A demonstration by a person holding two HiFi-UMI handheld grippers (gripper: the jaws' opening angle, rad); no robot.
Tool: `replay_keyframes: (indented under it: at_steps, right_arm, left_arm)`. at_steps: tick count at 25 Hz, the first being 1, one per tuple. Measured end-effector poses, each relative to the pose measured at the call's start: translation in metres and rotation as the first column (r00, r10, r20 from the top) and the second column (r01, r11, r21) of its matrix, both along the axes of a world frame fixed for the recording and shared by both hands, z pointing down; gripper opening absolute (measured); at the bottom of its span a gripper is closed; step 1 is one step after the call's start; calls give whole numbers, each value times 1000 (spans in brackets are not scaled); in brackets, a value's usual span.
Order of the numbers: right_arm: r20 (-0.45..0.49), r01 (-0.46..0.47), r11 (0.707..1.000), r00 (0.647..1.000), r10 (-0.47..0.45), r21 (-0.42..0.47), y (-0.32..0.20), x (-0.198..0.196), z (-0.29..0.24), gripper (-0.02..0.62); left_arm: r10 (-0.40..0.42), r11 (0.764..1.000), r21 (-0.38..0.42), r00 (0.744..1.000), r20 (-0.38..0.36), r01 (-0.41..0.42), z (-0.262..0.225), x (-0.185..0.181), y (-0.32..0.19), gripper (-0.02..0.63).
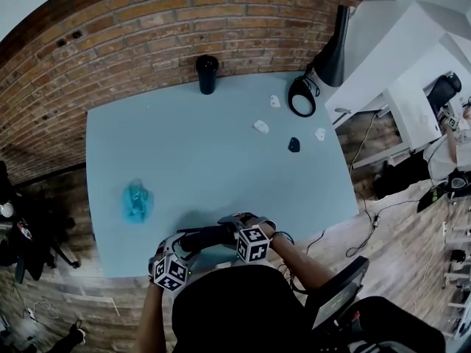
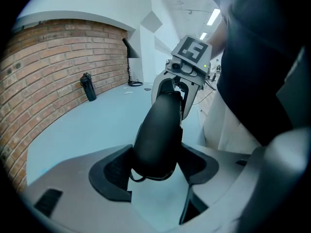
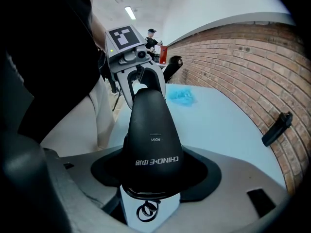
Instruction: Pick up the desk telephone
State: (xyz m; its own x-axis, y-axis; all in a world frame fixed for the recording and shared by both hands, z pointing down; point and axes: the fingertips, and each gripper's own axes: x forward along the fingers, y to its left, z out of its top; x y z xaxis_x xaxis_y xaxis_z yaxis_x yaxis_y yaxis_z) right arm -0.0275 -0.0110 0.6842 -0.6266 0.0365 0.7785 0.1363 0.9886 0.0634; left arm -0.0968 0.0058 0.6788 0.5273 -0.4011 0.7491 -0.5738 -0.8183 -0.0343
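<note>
Desk telephone handset [image 3: 151, 144], curved black plastic, between left gripper [image 2: 158, 169], right gripper [image 3: 154, 176]

The middle of the table [image 1: 221, 153] is wide open. A black bottle [image 1: 207, 73] blocks the far edge, a lamp [image 1: 302, 96] and small bits [image 1: 261, 126] the far right corner, a blue lump [image 1: 137, 199] the left edge, the gripped handset [image 1: 212, 237] the near edge.

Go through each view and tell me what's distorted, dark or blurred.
Head view: fisheye bows the table edges and brick wall; even light. Left gripper view: the handset is near-black and featureless up close; ceiling lights blow out. Right gripper view: its print is sharp; dark vignette at the corners.
</note>
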Motion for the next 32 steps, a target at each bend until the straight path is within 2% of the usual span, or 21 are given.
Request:
replay_keyframes:
  at_steps: [10,15,20,26,32]
  right_arm:
    - [81,-46,999,996,47,-7,-15,0,-23,301]
    - [110,-52,999,993,50,15,-26,1,-41,301]
    - [149,-46,999,988,44,11,-31,0,-61,299]
    - [240,-43,998,969,52,-43,-32,-9,-94,298]
    - [295,-34,999,955,32,1,-38,-21,-122,296]
  left_arm:
    - [62,995,73,998,22,-63,-32,1,-20,304]
    - [75,993,93,997,-9,-74,-46,2,-32,304]
    - [91,989,121,993,-75,-82,-64,2,-38,304]
    - [143,980,166,972,-187,-112,-99,-5,-42,301]
    - [166,973,196,956,-241,-120,-124,-16,-50,299]
